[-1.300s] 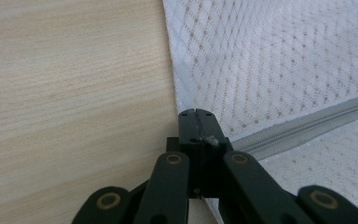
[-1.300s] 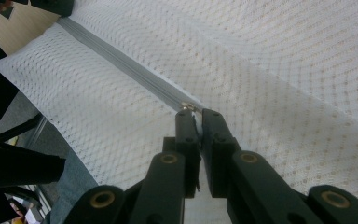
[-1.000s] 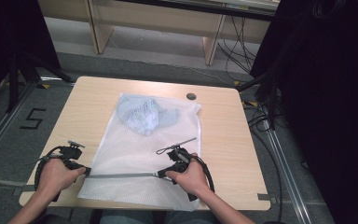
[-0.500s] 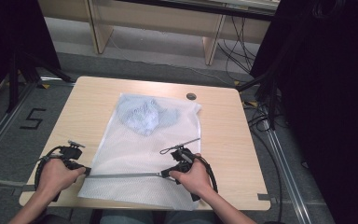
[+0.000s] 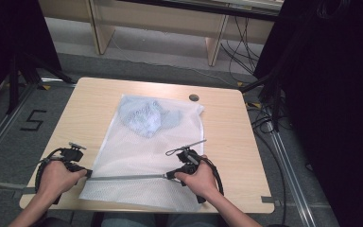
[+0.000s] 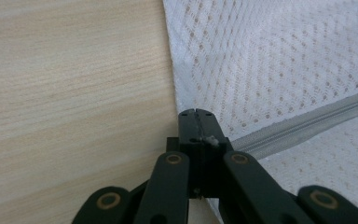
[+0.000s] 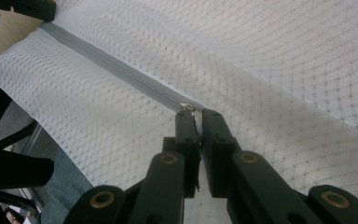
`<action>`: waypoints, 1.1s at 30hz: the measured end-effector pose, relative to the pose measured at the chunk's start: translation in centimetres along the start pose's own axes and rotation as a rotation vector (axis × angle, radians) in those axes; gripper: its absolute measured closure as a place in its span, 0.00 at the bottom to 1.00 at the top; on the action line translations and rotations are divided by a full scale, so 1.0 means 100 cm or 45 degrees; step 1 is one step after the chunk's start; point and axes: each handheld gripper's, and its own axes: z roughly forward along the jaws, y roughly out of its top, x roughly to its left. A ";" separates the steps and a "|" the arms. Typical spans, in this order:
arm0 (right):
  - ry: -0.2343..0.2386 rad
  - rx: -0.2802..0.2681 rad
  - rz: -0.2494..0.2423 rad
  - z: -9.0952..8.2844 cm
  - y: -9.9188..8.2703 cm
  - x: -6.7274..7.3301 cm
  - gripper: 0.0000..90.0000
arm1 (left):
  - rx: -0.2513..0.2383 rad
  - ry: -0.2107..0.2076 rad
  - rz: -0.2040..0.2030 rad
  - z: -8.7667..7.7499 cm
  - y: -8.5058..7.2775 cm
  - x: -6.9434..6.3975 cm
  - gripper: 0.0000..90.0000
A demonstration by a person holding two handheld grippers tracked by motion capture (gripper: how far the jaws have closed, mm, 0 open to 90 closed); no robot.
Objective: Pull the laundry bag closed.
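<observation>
I have one white mesh laundry bag (image 5: 144, 161) lying flat on the table (image 5: 227, 142), and I place everything else from it. It reaches from mid-table down to the edge nearest me, and one bundle of pale blue cloth (image 5: 144, 118) sits inside its far end. One grey zipper (image 5: 127, 178) runs across the bag's near end. My left gripper (image 6: 196, 122) is closed on the zipper's left end, right at the bag's left edge, with the bare wood just beside it. My right gripper (image 7: 196, 113) is pinched shut on the small metal pull (image 7: 186, 107) toward the right part of the zipper; the jaws look nearly together around that tiny tab. I judge the bag to be light, limp and loosely woven, so it will bunch and slide on the wood rather than resist. That is why I would hold it at the stiffer zipper tape, not the mesh, and keep the tape taut between my two grippers. The pull is small and smooth, and I think it could slip out if I tug at an angle.
</observation>
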 end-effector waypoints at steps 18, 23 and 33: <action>-0.004 -0.010 0.013 -0.005 -0.002 -0.006 0.96 | 0.001 0.001 -0.001 0.000 0.000 0.000 1.00; -0.017 -0.019 0.007 -0.008 -0.003 -0.012 0.96 | -0.002 0.002 -0.001 0.000 0.000 0.000 1.00; -0.017 -0.021 0.017 -0.012 -0.005 -0.017 0.96 | -0.001 0.004 -0.001 0.000 0.000 0.000 1.00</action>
